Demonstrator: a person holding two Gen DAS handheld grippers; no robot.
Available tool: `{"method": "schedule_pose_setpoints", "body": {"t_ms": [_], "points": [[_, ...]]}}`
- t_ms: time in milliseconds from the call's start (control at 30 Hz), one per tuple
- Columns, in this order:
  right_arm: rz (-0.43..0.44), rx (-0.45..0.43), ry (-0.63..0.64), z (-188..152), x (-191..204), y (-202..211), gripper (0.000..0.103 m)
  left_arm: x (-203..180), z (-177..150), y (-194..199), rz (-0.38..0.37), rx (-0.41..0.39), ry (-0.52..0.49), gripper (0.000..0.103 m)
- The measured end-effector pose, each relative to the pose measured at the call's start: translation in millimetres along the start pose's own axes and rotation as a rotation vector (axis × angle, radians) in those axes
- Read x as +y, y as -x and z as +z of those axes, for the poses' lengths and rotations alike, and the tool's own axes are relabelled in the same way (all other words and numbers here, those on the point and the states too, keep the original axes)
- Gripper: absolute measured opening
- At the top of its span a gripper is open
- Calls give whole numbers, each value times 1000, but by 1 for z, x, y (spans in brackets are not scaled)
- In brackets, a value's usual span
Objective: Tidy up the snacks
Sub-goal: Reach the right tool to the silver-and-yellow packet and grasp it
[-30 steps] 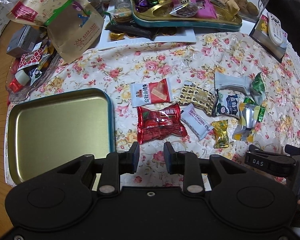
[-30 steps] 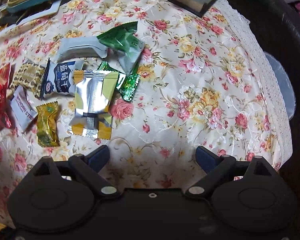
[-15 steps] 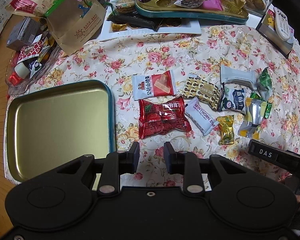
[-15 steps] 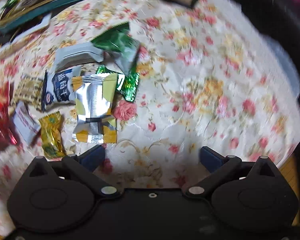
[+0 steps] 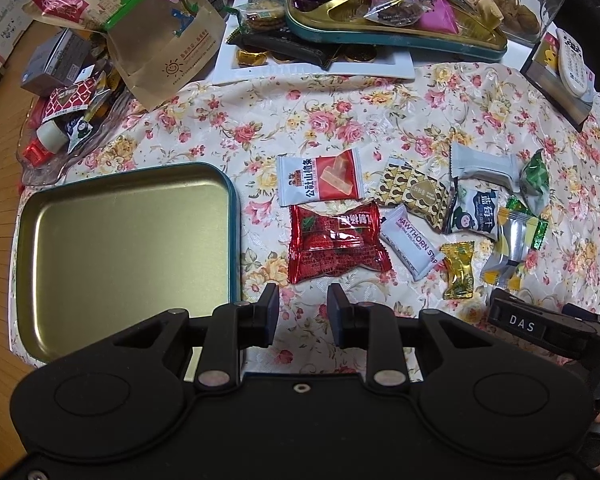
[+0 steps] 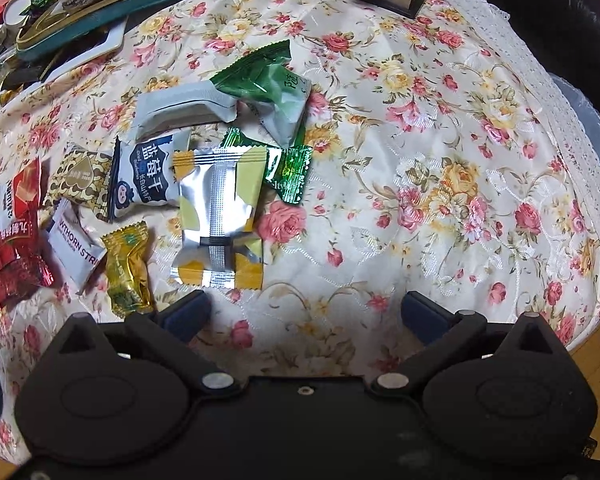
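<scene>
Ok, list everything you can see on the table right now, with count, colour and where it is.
Empty tin tray: one, gold with teal rim, near left.
Loose snack packets: about ten, mixed colours, in a cluster on the cloth right of the tray, from the red packet to the silver-yellow packet.
Filled tin tray: one, gold and teal, far edge.
Floral tablecloth: one, cream with roses.
Paper bag: one, tan, far left.
Left tongs: black, slightly open, empty.
Right tongs: black, wide open, empty.
</scene>
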State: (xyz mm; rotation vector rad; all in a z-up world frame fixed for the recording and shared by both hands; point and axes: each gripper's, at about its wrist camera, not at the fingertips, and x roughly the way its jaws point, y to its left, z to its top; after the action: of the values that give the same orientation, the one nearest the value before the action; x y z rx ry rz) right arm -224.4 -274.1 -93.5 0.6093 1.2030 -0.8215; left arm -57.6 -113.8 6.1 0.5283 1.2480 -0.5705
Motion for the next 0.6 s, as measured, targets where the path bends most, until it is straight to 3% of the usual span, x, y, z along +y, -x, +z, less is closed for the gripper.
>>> {"method": "schedule_pose_setpoints", "body": {"t_ms": [200,300,467,600], "points": [[18,-4,4,2,4,1,103,4,2,-1,-6,5,12,37],[72,-28,25,3,4,12,79,10,4,1,-13,-2,28,37],[226,-91,-65,16,-3,34,78,22,6,-2,-7,3,58,37],[258,-85,-120,25,1,31,78,27,4,-5,-11,16,66,37]]}}
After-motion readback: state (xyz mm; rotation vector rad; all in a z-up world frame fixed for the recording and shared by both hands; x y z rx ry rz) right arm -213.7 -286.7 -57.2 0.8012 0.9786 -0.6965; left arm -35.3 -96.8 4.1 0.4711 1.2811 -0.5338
